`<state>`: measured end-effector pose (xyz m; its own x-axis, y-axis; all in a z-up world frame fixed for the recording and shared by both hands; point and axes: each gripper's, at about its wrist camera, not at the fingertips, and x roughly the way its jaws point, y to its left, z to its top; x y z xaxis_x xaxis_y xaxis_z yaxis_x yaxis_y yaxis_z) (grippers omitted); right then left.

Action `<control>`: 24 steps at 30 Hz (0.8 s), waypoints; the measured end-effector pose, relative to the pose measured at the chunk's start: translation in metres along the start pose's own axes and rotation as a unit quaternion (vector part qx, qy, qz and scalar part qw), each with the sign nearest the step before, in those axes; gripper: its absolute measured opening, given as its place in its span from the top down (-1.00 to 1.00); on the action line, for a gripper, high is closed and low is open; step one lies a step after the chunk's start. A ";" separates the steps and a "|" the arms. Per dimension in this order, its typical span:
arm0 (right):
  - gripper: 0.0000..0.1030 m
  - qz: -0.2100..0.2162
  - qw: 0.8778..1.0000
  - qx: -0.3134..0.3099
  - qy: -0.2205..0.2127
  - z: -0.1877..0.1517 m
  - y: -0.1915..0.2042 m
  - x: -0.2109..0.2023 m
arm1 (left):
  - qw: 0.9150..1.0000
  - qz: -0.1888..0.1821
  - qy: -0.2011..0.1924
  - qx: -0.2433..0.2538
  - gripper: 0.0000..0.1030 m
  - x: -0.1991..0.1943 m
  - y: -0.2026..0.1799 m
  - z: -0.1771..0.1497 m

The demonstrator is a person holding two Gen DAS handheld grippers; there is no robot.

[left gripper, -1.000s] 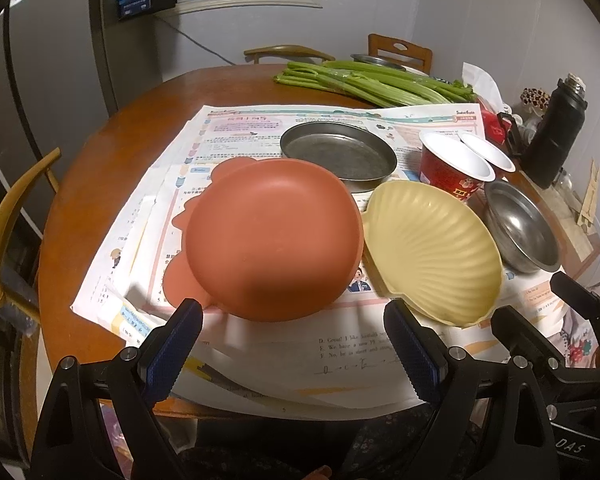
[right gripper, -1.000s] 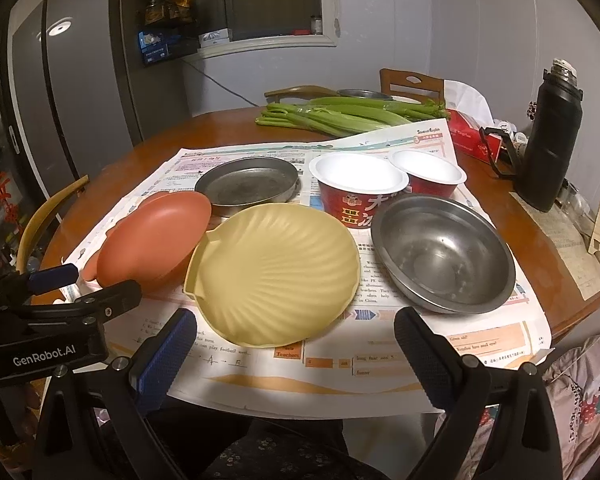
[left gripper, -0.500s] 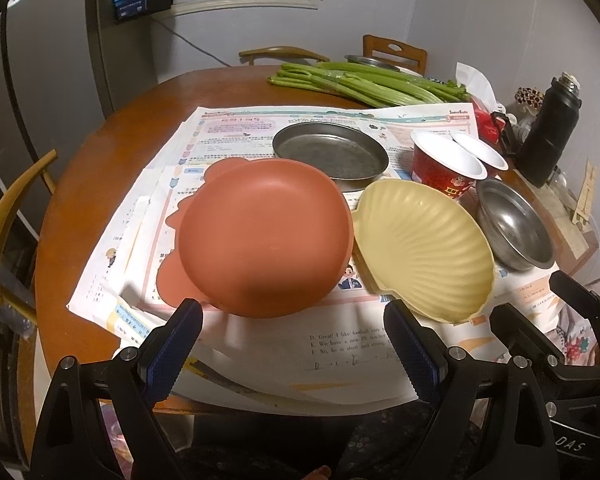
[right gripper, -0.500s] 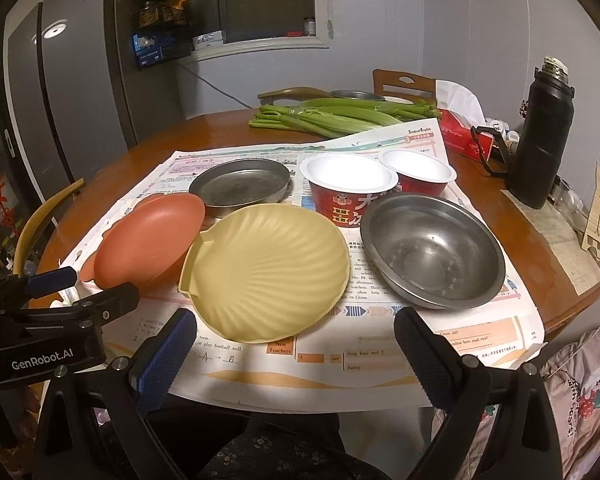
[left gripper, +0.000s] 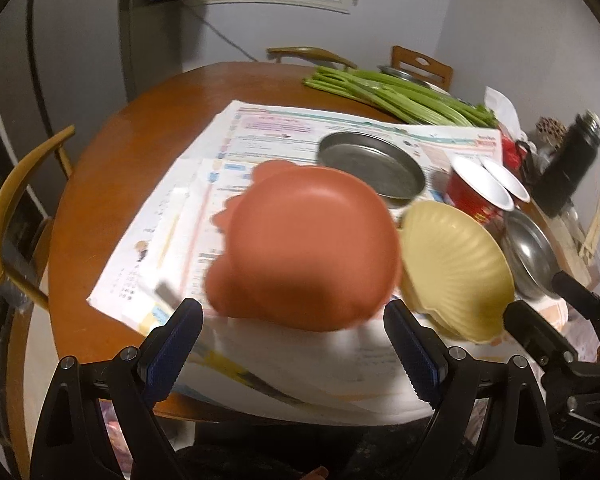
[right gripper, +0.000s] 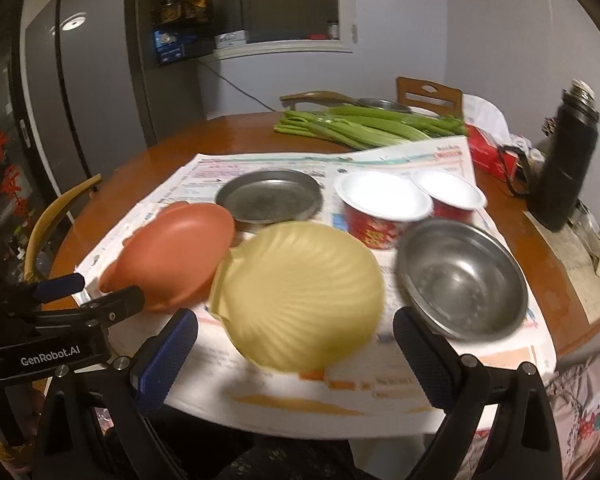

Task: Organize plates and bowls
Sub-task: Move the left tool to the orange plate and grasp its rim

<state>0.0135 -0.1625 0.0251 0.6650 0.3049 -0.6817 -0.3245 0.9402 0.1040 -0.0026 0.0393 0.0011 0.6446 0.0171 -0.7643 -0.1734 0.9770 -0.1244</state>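
Note:
An orange-brown plate (left gripper: 308, 248) lies on newspaper at the table's near side, straight ahead of my open, empty left gripper (left gripper: 294, 344). A yellow shell-shaped plate (right gripper: 300, 292) lies right of it, ahead of my open, empty right gripper (right gripper: 296, 348). The orange plate also shows in the right wrist view (right gripper: 176, 256), and the yellow plate in the left wrist view (left gripper: 456, 264). A steel bowl (right gripper: 460, 276) sits at the right, a flat steel pan (right gripper: 270, 198) behind, and two red paper bowls (right gripper: 384, 208) beside it. Both grippers hover off the table's near edge.
Newspaper (right gripper: 260, 164) covers the round wooden table (right gripper: 236, 132). Green stalks (right gripper: 364, 126) lie at the back. A black flask (right gripper: 566, 156) and a red box (right gripper: 488, 152) stand at the right. Chairs (left gripper: 12, 208) ring the table. A fridge (right gripper: 72, 92) stands left.
Both views have shifted and blurred; the plates sit closer to the fingertips, so both grippers have moved forward toward the table. Nothing was taken hold of.

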 end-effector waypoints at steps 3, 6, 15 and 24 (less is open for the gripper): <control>-0.91 0.011 1.000 -0.020 -0.006 0.012 0.011 0.005 | 1.000 0.001 0.006 -0.022 -0.79 0.003 0.015 0.003; -0.90 0.036 0.999 -0.040 -0.003 0.027 0.024 0.014 | 0.999 0.009 0.020 -0.039 -0.79 0.006 0.029 0.005; -0.79 0.120 0.987 -0.083 0.063 0.064 0.046 0.065 | 0.995 -0.023 0.050 -0.087 -0.76 0.024 0.048 0.015; -0.39 0.124 0.980 -0.090 0.123 0.073 0.046 0.112 | 0.994 -0.033 0.060 -0.085 -0.64 0.040 0.047 0.027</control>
<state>0.1215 -0.0739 0.0065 0.3753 0.4544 -0.8079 -0.5846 0.7924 0.1742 0.0352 0.0914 -0.0176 0.5666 -0.0805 -0.8201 -0.2642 0.9249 -0.2733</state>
